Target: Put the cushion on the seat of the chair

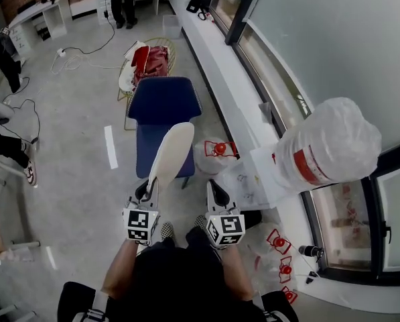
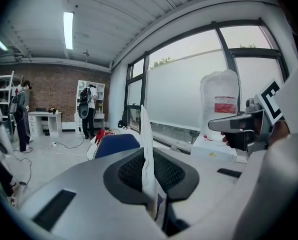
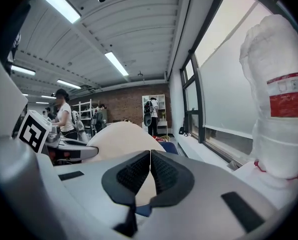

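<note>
A flat cream cushion (image 1: pixel 171 149) hangs on edge over the blue chair (image 1: pixel 163 102), in front of the person. My left gripper (image 1: pixel 151 183) is shut on its near rim. In the left gripper view the cushion (image 2: pixel 146 144) stands as a thin upright strip pinched between the dark pads of that gripper (image 2: pixel 149 184), with the blue chair (image 2: pixel 116 144) beyond. My right gripper (image 1: pixel 215 188) is to the right of the cushion, apart from it. Its jaws (image 3: pixel 150 171) are shut with nothing between them, and the cushion's broad face (image 3: pixel 121 139) shows to their left.
A wire chair (image 1: pixel 161 45) piled with red and white things stands behind the blue one. A tall white wrapped bundle (image 1: pixel 327 146) with a red band rests on the window ledge (image 1: pixel 220 66) at the right. Red-printed bags (image 1: pixel 216 149) and cables (image 1: pixel 72 56) lie on the floor. People stand at the far wall.
</note>
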`<action>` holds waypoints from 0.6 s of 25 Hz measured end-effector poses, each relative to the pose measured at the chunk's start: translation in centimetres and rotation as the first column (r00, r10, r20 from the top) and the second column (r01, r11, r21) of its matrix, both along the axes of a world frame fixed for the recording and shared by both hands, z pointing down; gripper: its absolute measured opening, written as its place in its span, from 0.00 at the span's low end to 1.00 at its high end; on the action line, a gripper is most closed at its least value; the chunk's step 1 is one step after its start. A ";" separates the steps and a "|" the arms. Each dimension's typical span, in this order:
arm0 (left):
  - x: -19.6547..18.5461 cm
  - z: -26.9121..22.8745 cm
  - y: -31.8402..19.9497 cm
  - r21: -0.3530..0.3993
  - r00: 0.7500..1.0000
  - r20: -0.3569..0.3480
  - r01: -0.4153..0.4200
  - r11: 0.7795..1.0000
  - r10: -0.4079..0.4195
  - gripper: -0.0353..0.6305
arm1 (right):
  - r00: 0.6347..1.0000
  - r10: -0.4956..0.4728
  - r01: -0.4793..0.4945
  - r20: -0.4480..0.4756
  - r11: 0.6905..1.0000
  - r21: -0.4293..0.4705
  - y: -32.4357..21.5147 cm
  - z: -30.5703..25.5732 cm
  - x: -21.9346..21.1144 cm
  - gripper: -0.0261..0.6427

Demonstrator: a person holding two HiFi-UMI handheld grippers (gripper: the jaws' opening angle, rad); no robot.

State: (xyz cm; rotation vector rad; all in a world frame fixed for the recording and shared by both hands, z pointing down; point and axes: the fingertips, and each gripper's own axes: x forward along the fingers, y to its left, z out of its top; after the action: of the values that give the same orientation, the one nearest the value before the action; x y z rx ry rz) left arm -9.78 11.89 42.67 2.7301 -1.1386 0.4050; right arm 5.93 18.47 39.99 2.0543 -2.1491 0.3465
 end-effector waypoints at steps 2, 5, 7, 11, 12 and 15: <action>0.2 0.4 -0.9 -0.014 1.000 0.005 -0.004 1.000 0.004 0.11 | 1.000 -0.003 0.003 0.004 1.000 -0.011 -1.0 0.3 -0.1 0.08; 0.5 0.9 -2.4 -0.027 1.000 0.004 0.002 1.000 -0.002 0.11 | 1.000 -0.013 0.013 0.010 1.000 -0.024 -2.7 0.9 0.1 0.08; 1.1 1.2 -3.3 -0.028 1.000 0.003 0.004 1.000 -0.004 0.11 | 1.000 -0.023 0.023 0.013 0.999 -0.029 -3.9 1.3 0.4 0.08; 2.2 2.1 -5.4 -0.043 0.999 0.013 0.032 0.999 -0.031 0.11 | 0.998 -0.057 0.058 0.018 0.998 -0.040 -6.6 2.2 1.5 0.08; 2.5 2.3 -6.0 -0.046 0.999 0.014 0.041 0.998 -0.040 0.11 | 0.998 -0.069 0.069 0.016 0.997 -0.044 -7.4 2.5 1.8 0.08; 4.0 3.1 -7.8 -0.060 0.998 0.019 0.065 0.996 -0.064 0.11 | 0.995 -0.096 0.097 0.014 0.994 -0.056 -9.6 3.1 3.2 0.08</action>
State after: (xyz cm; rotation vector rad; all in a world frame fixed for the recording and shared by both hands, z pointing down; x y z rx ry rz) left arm -5.82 4.14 45.78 2.6352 -1.1957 0.4473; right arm 9.14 8.89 43.11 1.9147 -2.2090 0.4026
